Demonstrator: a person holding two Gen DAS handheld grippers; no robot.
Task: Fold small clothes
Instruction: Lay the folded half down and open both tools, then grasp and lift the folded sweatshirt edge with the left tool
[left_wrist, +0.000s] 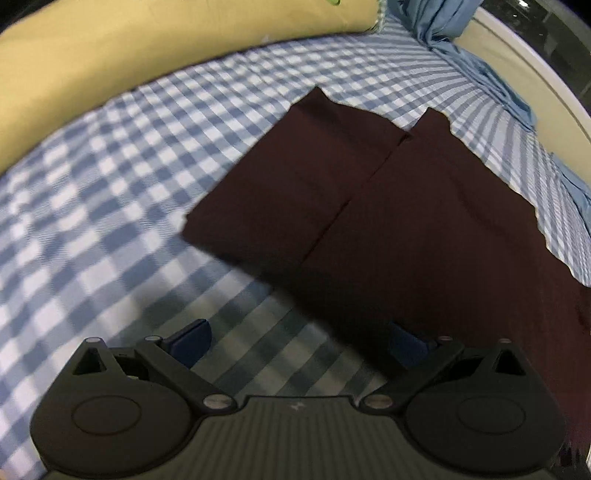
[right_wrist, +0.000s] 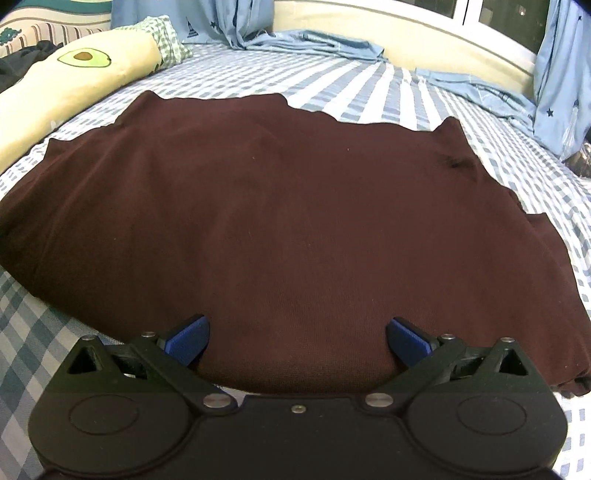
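Left gripper (left_wrist: 297, 341): jaws spread wide, nothing between them. Blue pads (left_wrist: 192, 343) hang over the checked sheet (left_wrist: 110, 206); the right-hand pad sits at the near edge of the garment (left_wrist: 388, 221), and whether it touches the cloth cannot be told, since that corner lies in shadow and is blurred.

Right gripper (right_wrist: 297, 339): also released, jaws wide apart, holding nothing. Its pads (right_wrist: 190, 338) straddle the near hem of the garment (right_wrist: 277, 221); the cloth fills the gap between them and runs down under the gripper body.

Garment: dark maroon, lying flat on the sheet (right_wrist: 406, 92). In the left wrist view it shows as folded panels: one rectangular flap laid across the left part, with a straight seam-like edge running from near to far, and two pointed corners at the far end. In the right wrist view it spreads broad across the whole middle of the frame, with a wavy far edge and a small raised corner at far right. A narrow layer of cloth pokes out low on its right side.

Beyond the garment, left: a long yellow pillow (right_wrist: 55, 92) with an avocado print, lying along the sheet's edge; in the left wrist view the pillow (left_wrist: 110, 55) arcs across the top.

Far side: crumpled blue curtain (right_wrist: 332, 44) draped onto the sheet; more of the curtain (left_wrist: 443, 29) is seen top right in the left view. Behind it a pale ledge (right_wrist: 406, 26), then a dark window (right_wrist: 498, 14).
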